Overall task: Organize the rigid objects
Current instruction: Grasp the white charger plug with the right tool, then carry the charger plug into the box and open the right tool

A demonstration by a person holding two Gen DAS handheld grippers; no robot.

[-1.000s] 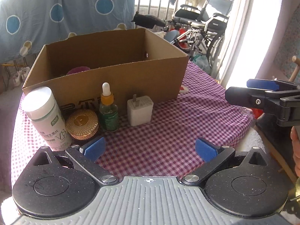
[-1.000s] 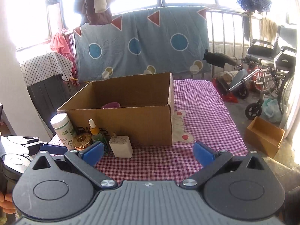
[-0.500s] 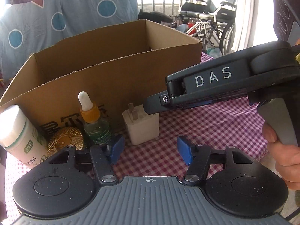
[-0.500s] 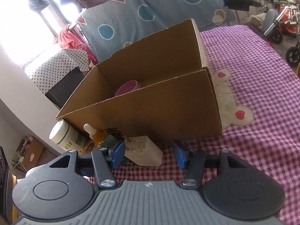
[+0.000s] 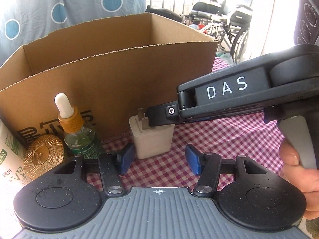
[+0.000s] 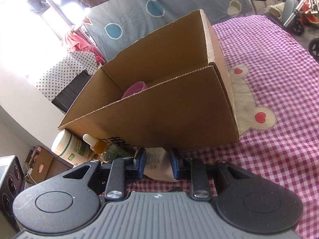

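Note:
A white plug charger (image 5: 152, 139) stands on the checked cloth in front of the cardboard box (image 5: 111, 75). My right gripper (image 6: 158, 164) reaches in from the right. Its jaws are closing with the charger (image 6: 157, 162) between them, and both blue pads touch its sides. In the left wrist view its black finger (image 5: 159, 115) lies across the charger's top. My left gripper (image 5: 159, 159) sits just in front of the charger. Its jaws are closing too, and its pads stand clear of the charger. Left of the charger stand a dropper bottle (image 5: 79, 133), a gold ribbed lid (image 5: 43, 155) and a white bottle (image 5: 8, 165).
A pink thing (image 6: 135, 89) lies inside the box. The purple checked cloth (image 6: 279, 79) runs bare to the right of the box. A hand (image 5: 299, 169) holds the right gripper's handle. A blue dotted sheet (image 6: 159, 6) hangs behind, and wheelchairs (image 5: 229, 23) stand beyond the table.
Both grippers came down and in toward the charger, and both jaws narrowed from wide open. The right gripper tilted and closed around the charger.

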